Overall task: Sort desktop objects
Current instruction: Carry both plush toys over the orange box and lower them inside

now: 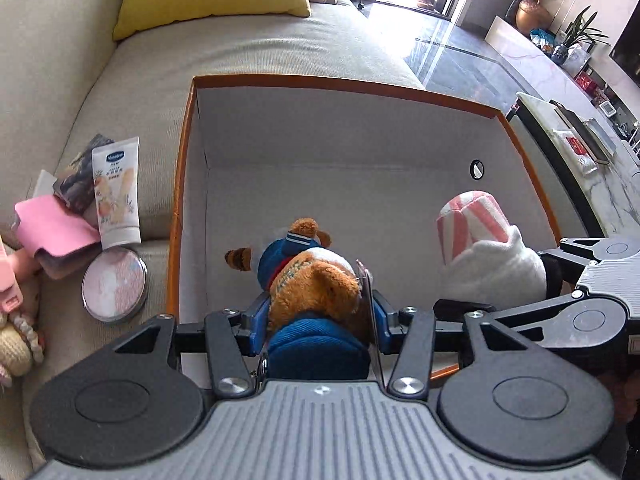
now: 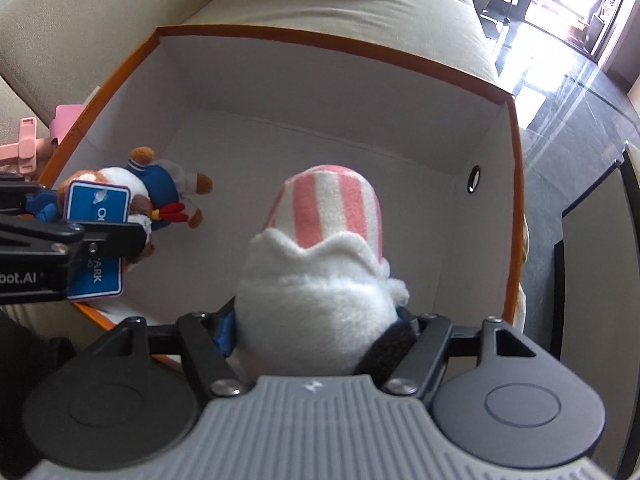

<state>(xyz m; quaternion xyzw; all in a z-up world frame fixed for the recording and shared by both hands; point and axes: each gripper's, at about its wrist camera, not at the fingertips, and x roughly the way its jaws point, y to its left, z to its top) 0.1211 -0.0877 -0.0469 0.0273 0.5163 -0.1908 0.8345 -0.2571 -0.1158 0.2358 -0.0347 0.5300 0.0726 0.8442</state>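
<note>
While both tools hang over it, the beige sofa [image 1: 248,52] carries an orange-rimmed box [image 1: 340,84] whose white floor lies mostly bare toward the far wall. Beyond the sofa's end, glossy dark floor tiles [image 1: 460,60] run to a bright doorway. Left gripper [image 1: 316,320] is clamped on a brown plush toy in blue clothes [image 1: 316,280]; right gripper [image 2: 320,328] is clamped on a white plush with pink stripes [image 2: 320,280], both within the box's rim. Left of the box lie a lotion tube [image 1: 118,192] and a round tin [image 1: 115,284]
</note>
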